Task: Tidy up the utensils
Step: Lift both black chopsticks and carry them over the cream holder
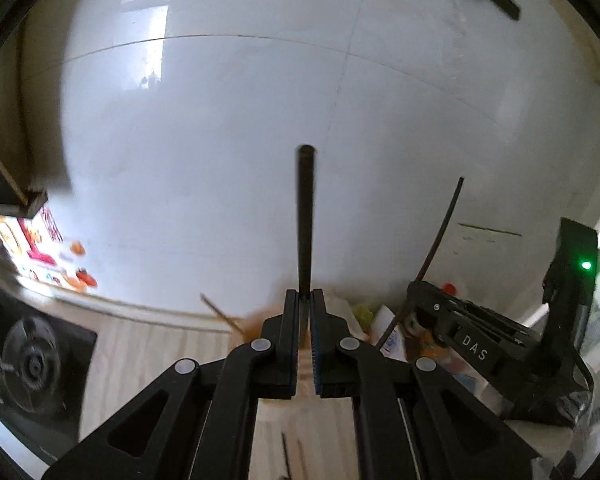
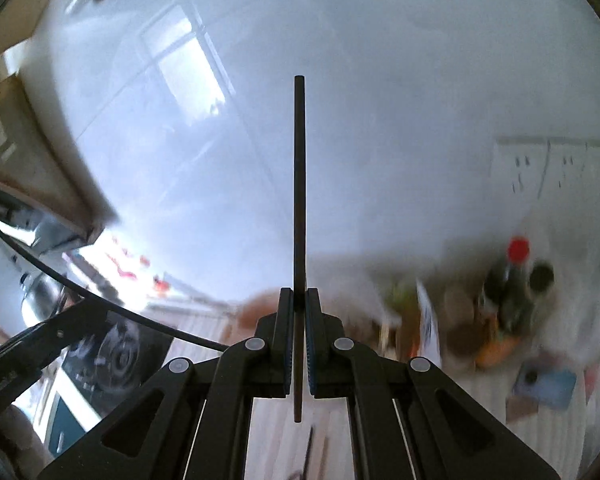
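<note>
In the left wrist view my left gripper is shut on a dark chopstick that sticks straight out ahead of the pads, against the white tiled wall. The right gripper shows at the right with a second thin dark chopstick in it. In the right wrist view my right gripper is shut on that dark chopstick, which runs through the jaws and out behind them. The left gripper and its chopstick show at the lower left. More chopsticks lie on the wooden counter below.
A gas stove sits at the left of the counter. Dark bottles, one with a red cap, packets and a blue object crowd the right side. A brown container with a wooden stick stands behind my left gripper. Wall sockets are at the right.
</note>
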Demonstrator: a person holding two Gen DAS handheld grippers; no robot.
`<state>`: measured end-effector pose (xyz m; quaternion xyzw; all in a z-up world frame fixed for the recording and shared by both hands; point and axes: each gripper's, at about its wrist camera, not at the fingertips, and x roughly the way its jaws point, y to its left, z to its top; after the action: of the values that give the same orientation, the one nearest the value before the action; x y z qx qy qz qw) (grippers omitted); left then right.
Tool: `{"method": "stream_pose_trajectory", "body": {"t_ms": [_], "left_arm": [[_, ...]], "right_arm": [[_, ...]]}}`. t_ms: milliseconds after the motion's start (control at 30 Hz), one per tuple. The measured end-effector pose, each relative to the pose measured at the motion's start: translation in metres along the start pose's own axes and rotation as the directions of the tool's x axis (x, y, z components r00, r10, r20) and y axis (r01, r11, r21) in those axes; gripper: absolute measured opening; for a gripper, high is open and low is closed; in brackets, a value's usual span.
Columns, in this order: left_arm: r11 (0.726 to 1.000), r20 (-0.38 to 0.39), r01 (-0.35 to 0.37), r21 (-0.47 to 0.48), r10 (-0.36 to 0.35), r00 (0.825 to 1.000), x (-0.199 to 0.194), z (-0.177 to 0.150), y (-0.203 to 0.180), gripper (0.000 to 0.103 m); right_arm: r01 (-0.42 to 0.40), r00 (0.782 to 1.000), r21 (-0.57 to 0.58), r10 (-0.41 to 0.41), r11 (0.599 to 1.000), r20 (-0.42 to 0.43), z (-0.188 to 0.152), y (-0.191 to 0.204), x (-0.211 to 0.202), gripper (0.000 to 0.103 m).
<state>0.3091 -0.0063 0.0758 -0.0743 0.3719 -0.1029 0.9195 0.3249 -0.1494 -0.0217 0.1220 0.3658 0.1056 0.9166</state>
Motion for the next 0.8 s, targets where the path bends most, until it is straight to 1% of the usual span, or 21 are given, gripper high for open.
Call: {"method": "stream_pose_trajectory", "body": {"t_ms": [133, 233, 467, 567, 800], "left_arm": [[1.0, -0.046, -0.029, 0.01, 0.03, 0.998, 0.033, 0.01, 0.009, 0.003], [0.999, -0.093, -0.041, 0.002, 0.041, 0.995, 0.054, 0.008, 0.016, 0.003], [0.998, -0.205, -0.053, -0.014, 0.049, 0.978, 0.088, -0.006, 0.026, 0.003], [0.998, -0.239, -0.061, -0.019, 0.055, 0.969, 0.099, -0.012, 0.029, 0.003], [0.997, -0.293, -0.061, -0.044, 0.045, 0.955, 0.112, -0.023, 0.038, 0.003]], "right_arm": [[0.018, 0.999, -0.005, -0.018, 1.0, 0.034, 0.025, 0.005, 0.028, 0.005], [0.028, 0.998, -0.013, -0.028, 1.0, 0.052, 0.035, 0.01, 0.051, 0.005], [0.034, 0.998, -0.005, -0.034, 0.999, 0.044, 0.04, 0.014, 0.097, 0.005], [0.037, 0.999, -0.012, -0.037, 0.999, 0.032, 0.043, 0.019, 0.109, 0.005], [0.034, 0.999, -0.039, -0.035, 0.999, -0.02, 0.024, 0.015, 0.13, 0.005]]}}
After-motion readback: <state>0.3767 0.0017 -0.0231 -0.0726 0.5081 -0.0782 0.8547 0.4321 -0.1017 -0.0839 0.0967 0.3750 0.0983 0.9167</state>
